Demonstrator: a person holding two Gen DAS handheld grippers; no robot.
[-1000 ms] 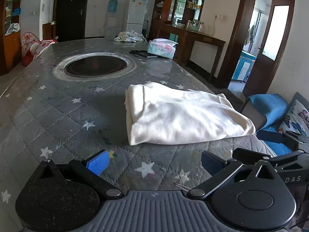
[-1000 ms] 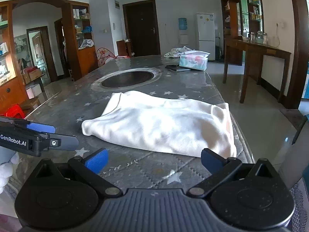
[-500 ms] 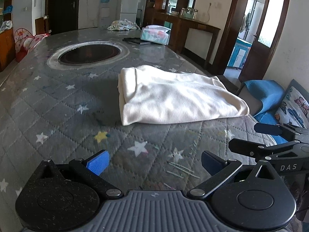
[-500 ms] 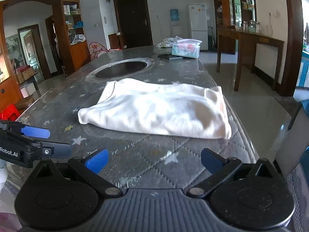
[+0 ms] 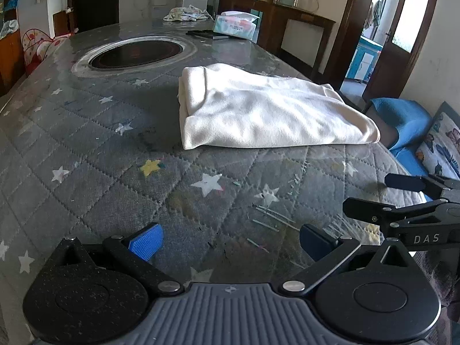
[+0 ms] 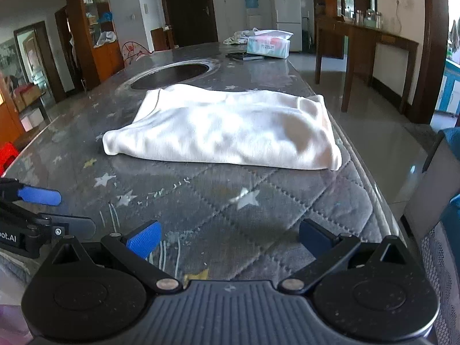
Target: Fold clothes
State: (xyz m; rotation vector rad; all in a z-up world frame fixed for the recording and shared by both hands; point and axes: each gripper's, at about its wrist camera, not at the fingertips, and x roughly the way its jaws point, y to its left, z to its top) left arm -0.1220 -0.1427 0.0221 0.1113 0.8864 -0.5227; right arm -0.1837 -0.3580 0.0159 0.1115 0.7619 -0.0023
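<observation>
The white garment is lying folded into a flat, thick rectangle on the tabletop, just on your side of the round burner recess. Its layers are stacking at the left end, soft wrinkles running across the top, and its right end is sitting at the tabletop's edge. From the right wrist view the garment is showing a rounded, slightly bunched corner nearest that edge. You are holding the left gripper well short of the garment, jaws wide and gripping nothing. Your right gripper is hovering the same way, jaws wide, nothing between them. A tissue box is sitting beyond the recess, far from the garment.
</observation>
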